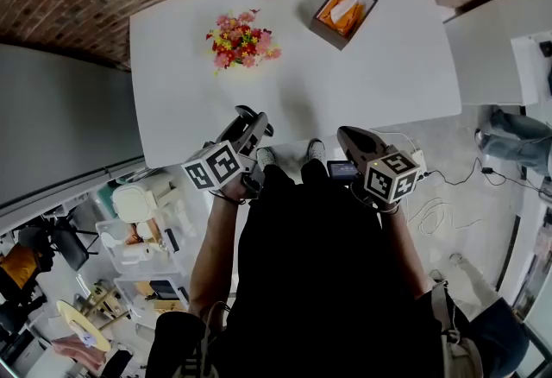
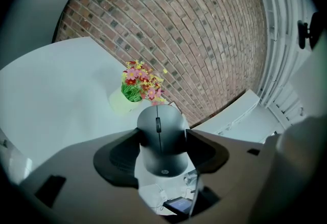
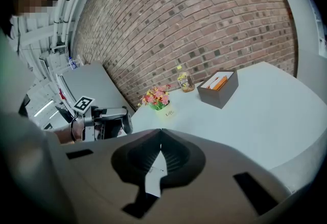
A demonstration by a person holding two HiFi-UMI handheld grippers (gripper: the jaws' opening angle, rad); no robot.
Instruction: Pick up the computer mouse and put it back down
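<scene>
Clearly, the computer mouse (image 2: pixel 161 141) sat clamped between the jaws of our left gripper (image 1: pixel 248 122), in the air at the near edge of the white table (image 1: pixel 371 83) — its underside hidden from us. In the head view we could barely tell it from the dark jaws. Our right gripper (image 3: pixel 161 135) held nothing, jaws pressed together — beyond stood the flowers (image 1: pixel 241 41).

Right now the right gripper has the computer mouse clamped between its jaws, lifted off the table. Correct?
Not quite. The left gripper has the computer mouse clamped between its jaws, lifted off the white table. The left gripper view shows this. The right gripper is shut on nothing, as its own view shows.
</scene>
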